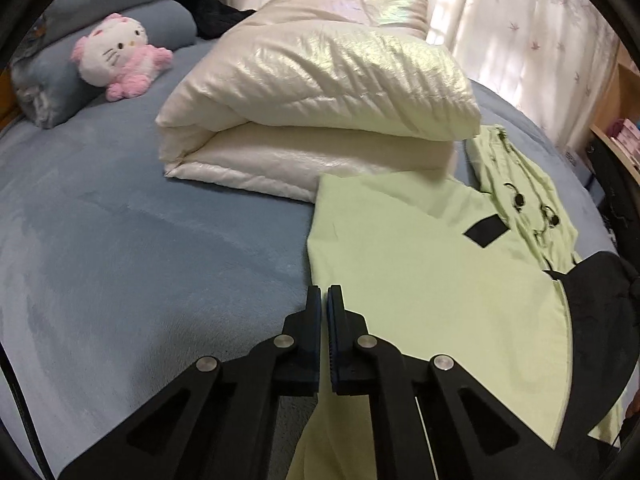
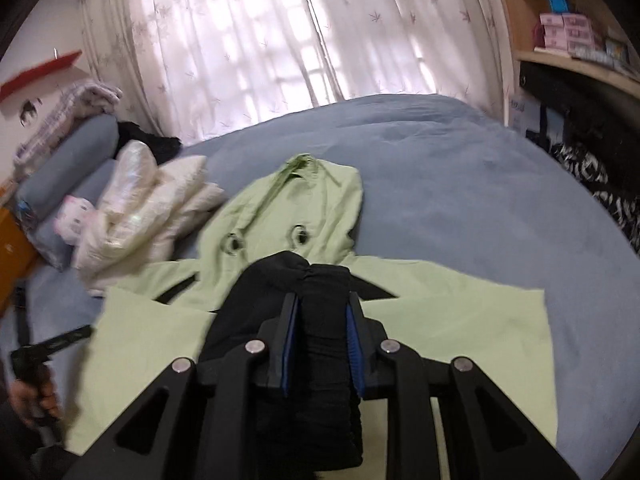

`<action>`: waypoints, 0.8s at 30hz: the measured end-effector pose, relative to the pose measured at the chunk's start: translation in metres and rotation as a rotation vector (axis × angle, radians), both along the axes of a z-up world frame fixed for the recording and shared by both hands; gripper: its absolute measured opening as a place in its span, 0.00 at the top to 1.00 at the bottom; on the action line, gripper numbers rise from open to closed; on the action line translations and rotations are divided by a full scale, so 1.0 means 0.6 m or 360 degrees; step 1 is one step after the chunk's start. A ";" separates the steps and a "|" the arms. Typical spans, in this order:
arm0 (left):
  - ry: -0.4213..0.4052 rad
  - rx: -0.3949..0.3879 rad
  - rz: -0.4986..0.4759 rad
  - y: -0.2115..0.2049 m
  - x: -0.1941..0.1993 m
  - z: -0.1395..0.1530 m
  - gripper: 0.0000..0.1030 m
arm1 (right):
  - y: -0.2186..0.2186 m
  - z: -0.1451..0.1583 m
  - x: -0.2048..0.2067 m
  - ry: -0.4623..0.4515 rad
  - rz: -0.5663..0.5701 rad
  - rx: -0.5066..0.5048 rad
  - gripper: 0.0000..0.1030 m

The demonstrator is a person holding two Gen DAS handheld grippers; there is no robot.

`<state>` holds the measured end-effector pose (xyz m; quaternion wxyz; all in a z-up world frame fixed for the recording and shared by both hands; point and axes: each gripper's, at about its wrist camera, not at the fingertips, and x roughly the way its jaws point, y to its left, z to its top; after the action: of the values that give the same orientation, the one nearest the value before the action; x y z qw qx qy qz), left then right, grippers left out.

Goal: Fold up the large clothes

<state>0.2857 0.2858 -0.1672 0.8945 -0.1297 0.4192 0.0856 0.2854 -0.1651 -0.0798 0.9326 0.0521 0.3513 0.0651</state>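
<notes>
A light green hooded jacket point(image 1: 420, 280) with black patches lies flat on the blue bed, hood point(image 2: 304, 200) toward the curtains. My left gripper point(image 1: 324, 296) is shut at the jacket's left edge; thin green fabric seems to pass between its jaws lower down. My right gripper point(image 2: 322, 300) is shut on a bunched black fabric part point(image 2: 324, 344) of the jacket, held above the jacket's middle. That black part also shows in the left wrist view point(image 1: 592, 320). The left gripper shows at the far left of the right wrist view point(image 2: 52, 344).
A folded cream duvet point(image 1: 320, 112) lies on the blue bed point(image 1: 140, 260) just behind the jacket. A pink and white plush cat point(image 1: 116, 56) leans on blue pillows point(image 1: 60, 72). Curtains point(image 2: 280, 40) hang behind; a wooden shelf point(image 2: 572, 56) stands at the right.
</notes>
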 end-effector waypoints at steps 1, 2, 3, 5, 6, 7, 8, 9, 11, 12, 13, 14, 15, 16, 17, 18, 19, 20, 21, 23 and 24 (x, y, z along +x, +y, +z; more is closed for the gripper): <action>-0.0001 0.0018 0.0021 0.001 -0.002 -0.003 0.99 | -0.001 -0.019 0.012 0.0057 -0.0036 -0.0059 0.79; 0.0006 0.0042 0.0043 0.000 -0.001 -0.007 0.99 | -0.008 -0.053 0.030 0.0181 -0.0111 -0.0137 0.78; 0.0013 0.0061 0.0066 0.001 -0.001 -0.012 0.99 | -0.012 -0.080 0.040 0.0285 -0.0158 -0.0168 0.78; 0.0049 0.0061 0.0105 0.010 -0.002 -0.021 0.99 | -0.031 -0.127 0.054 0.0479 -0.0232 -0.0108 0.77; 0.0075 0.0047 0.0113 0.014 -0.001 -0.025 0.99 | -0.039 -0.124 0.048 0.0441 -0.0251 -0.0064 0.77; 0.0093 0.0042 0.0121 0.017 -0.001 -0.028 0.99 | -0.039 -0.119 0.046 0.0437 -0.0265 -0.0089 0.76; 0.0100 0.0042 0.0115 0.018 -0.001 -0.028 0.99 | -0.036 -0.113 0.043 0.0432 -0.0267 -0.0125 0.76; 0.0102 0.0049 0.0106 0.019 -0.003 -0.027 0.99 | -0.033 -0.108 0.040 0.0425 -0.0265 -0.0150 0.76; 0.0094 0.0087 0.0087 0.012 -0.008 -0.015 0.99 | -0.030 -0.094 0.031 0.0420 -0.0271 -0.0191 0.72; 0.0082 0.0099 0.0073 0.008 -0.010 -0.008 0.97 | -0.028 -0.080 0.024 0.0396 -0.0267 -0.0185 0.71; 0.0066 0.0126 0.0055 0.000 -0.013 0.003 0.97 | -0.029 -0.070 0.015 0.0365 -0.0258 -0.0165 0.71; 0.0050 0.0149 0.0033 -0.012 -0.016 0.014 0.95 | -0.020 -0.058 0.005 0.0333 -0.0249 -0.0143 0.71; 0.0039 0.0162 0.0001 -0.027 -0.020 0.024 0.91 | -0.018 -0.045 -0.002 0.0294 -0.0237 -0.0120 0.67; 0.0037 0.0165 -0.0027 -0.039 -0.022 0.033 0.89 | -0.011 -0.030 -0.013 0.0248 -0.0222 -0.0099 0.64; 0.0036 0.0165 -0.0072 -0.057 -0.025 0.042 0.87 | -0.004 -0.020 -0.021 0.0216 -0.0208 -0.0091 0.57; 0.0035 0.0159 -0.0118 -0.074 -0.029 0.048 0.85 | 0.008 -0.011 -0.030 0.0180 -0.0181 -0.0083 0.53; 0.0038 0.0145 -0.0174 -0.095 -0.033 0.054 0.84 | 0.024 -0.006 -0.036 0.0158 -0.0134 -0.0063 0.52; 0.0041 0.0123 -0.0228 -0.116 -0.036 0.057 0.83 | 0.036 -0.003 -0.044 0.0154 -0.0085 -0.0039 0.52; 0.0043 0.0096 -0.0279 -0.138 -0.039 0.058 0.81 | 0.054 -0.005 -0.052 0.0169 -0.0008 -0.0002 0.52; 0.0084 0.0033 -0.0367 -0.185 -0.045 0.048 0.78 | 0.096 -0.021 -0.062 0.0239 0.0128 0.0050 0.52; 0.0112 0.0011 -0.0393 -0.204 -0.049 0.040 0.78 | 0.110 -0.030 -0.066 0.0276 0.0176 0.0072 0.52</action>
<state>0.2564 0.1635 -0.1434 0.8835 -0.0710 0.4627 -0.0192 0.2457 -0.0990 -0.0981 0.8923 0.0592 0.4313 0.1197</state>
